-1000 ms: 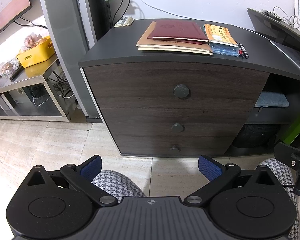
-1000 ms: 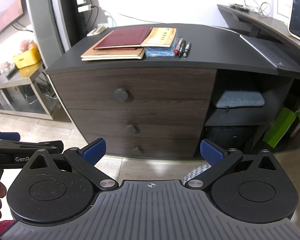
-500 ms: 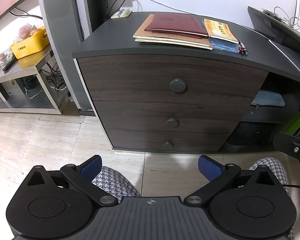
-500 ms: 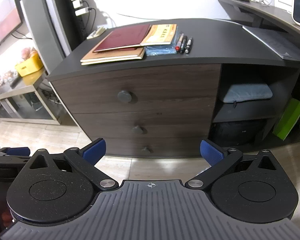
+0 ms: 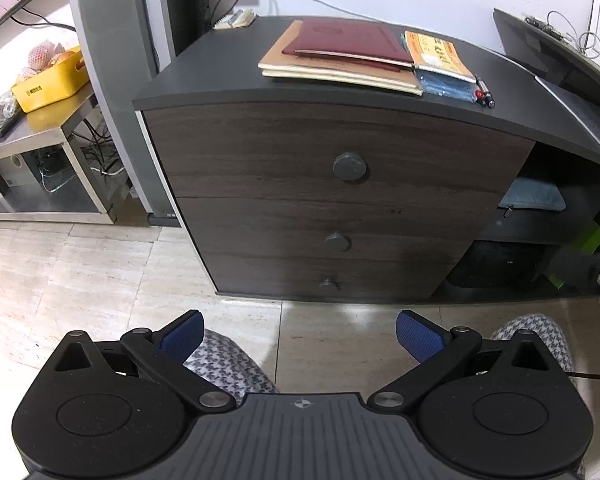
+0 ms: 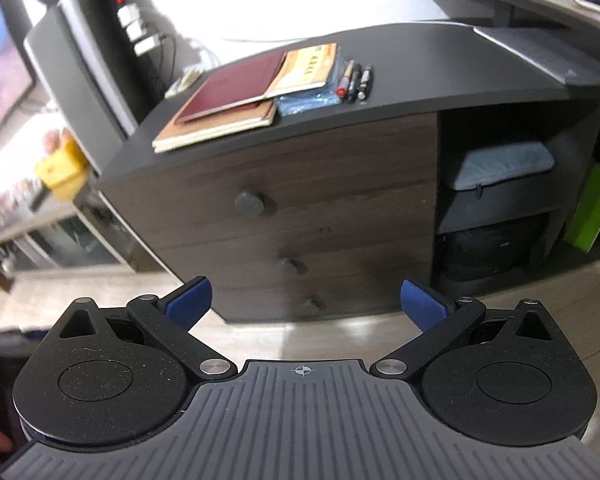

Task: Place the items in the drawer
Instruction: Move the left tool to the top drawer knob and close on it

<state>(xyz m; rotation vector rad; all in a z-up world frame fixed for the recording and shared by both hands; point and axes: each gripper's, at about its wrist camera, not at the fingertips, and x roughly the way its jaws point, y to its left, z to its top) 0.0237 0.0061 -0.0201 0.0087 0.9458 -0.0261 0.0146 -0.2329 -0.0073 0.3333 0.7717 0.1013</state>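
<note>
Between the blue-padded fingers of the left gripper, spread wide and holding nothing, lay pale floor tiles and a knee in houndstooth fabric. Likewise the right gripper stood fully spread and empty, low before the cabinet. Ahead of both rose the dark wood drawer unit, its three drawers all closed; the top drawer knob faced the left gripper, well apart from it. On the black top of the unit rested the task's items: a maroon booklet stacked on tan notebooks, a yellow booklet just beside it overlapping a blue pouch, and pens at the right of the pile. At far left a yellow tray sat on a steel table.
</note>
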